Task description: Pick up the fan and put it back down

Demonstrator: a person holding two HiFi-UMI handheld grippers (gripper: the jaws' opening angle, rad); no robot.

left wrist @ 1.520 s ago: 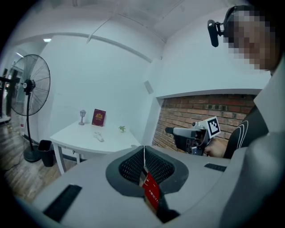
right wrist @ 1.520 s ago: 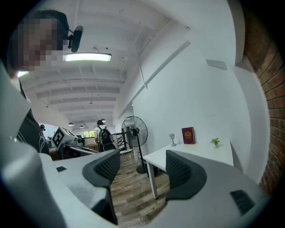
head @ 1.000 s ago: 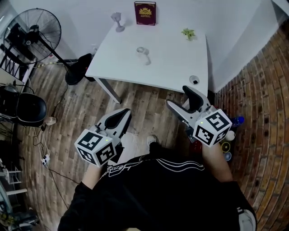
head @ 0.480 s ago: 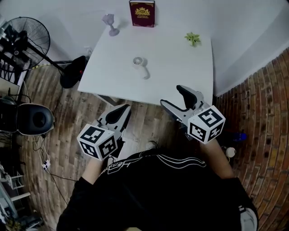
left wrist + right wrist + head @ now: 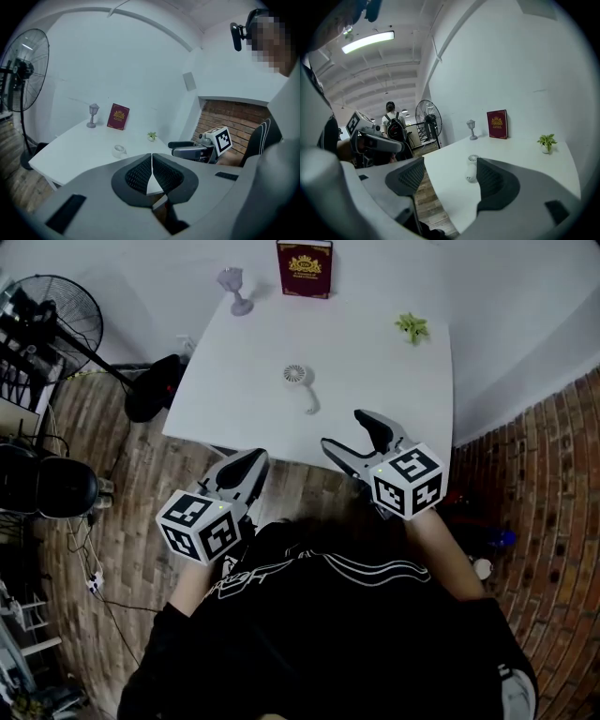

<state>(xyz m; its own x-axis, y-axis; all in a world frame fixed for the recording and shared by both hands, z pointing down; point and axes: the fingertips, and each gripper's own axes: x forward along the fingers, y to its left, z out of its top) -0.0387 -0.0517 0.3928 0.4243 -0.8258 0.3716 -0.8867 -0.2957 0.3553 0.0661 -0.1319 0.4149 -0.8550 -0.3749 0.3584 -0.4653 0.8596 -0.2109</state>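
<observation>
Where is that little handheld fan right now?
In the head view, the small fan lies near the middle of the white table, just beyond the right gripper, nearer than the red book.

The pedestal fan [image 5: 23, 70] runs off the left gripper view's left rim. The red book [image 5: 304, 269] carries gold cover print too small to read. The right gripper [image 5: 345, 429] hides a stretch of the counter's [image 5: 244, 381] near edge.
</observation>
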